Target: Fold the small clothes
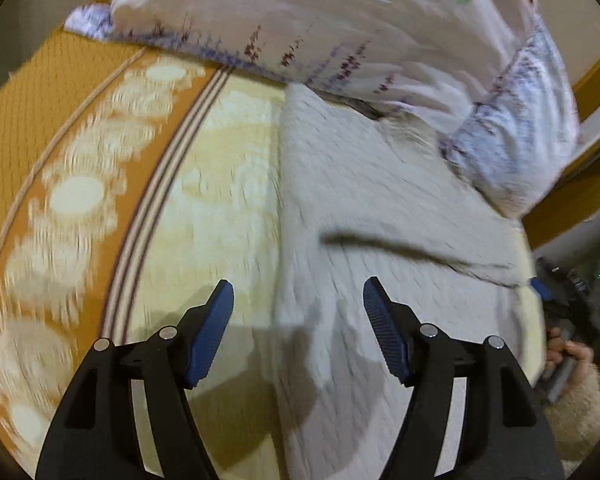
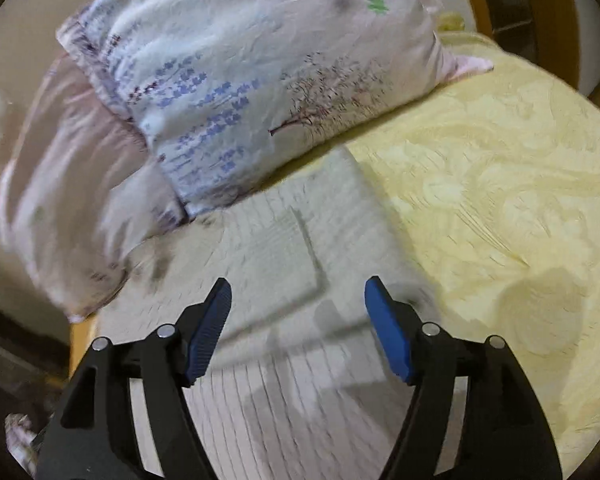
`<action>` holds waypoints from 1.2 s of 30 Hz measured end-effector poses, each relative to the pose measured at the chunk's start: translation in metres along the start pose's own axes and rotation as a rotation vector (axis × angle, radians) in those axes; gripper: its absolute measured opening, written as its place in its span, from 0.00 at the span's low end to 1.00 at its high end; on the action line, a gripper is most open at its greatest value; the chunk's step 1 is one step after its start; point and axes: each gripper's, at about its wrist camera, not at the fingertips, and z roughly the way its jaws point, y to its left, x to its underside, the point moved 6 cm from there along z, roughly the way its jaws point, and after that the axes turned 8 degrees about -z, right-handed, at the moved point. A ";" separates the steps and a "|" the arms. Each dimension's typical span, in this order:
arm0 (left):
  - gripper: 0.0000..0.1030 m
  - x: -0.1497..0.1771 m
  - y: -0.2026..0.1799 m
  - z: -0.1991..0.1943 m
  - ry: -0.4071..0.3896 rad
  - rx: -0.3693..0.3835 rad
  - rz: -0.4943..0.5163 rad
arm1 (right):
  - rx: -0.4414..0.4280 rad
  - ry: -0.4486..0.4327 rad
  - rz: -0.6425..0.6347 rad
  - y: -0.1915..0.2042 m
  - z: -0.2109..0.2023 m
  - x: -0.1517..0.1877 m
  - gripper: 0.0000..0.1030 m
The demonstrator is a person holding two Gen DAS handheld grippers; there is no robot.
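**Desk:** What is shown, from the biggest thing down?

**Photographer:** A bed is seen under a yellow patterned bedspread [image 2: 500, 184] with an orange border, and a printed pillow [image 2: 240, 80] is propped at its head. Spread flat on the cover, touching the pillow's lower edge, is the garment [image 1: 380, 200] (pale, ribbed knit, blurred in both views). One layer is already laid across it, its edge visible as a crosswise fold line [image 1: 412, 250].

**Desk:** And the grippers?

**Photographer:** Both are held above the cloth, angled down. The left gripper [image 1: 298, 300] is spread with nothing between its blue pads, poised over the garment's left edge. The right gripper [image 2: 298, 300] is likewise released and empty, over the knit's middle; a hand [image 1: 568, 356] on its handle is glimpsed at the left view's margin.

**Desk:** Which step is in hand?

**Photographer:** A fold is judged to be just laid, with another pending. An edge or corner must next be pinched, lifted cleanly and carried across without the lower layer being dragged.
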 end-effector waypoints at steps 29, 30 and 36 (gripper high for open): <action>0.30 0.148 -0.012 -0.032 0.248 0.200 -0.177 | -0.428 0.491 0.138 -0.049 -0.064 0.186 0.20; 0.28 0.149 -0.013 -0.033 0.246 0.189 -0.169 | -0.424 0.498 0.126 -0.048 -0.065 0.189 0.16; 0.07 0.146 -0.013 -0.031 0.250 0.121 -0.128 | -0.385 0.425 0.014 -0.034 -0.070 0.177 0.07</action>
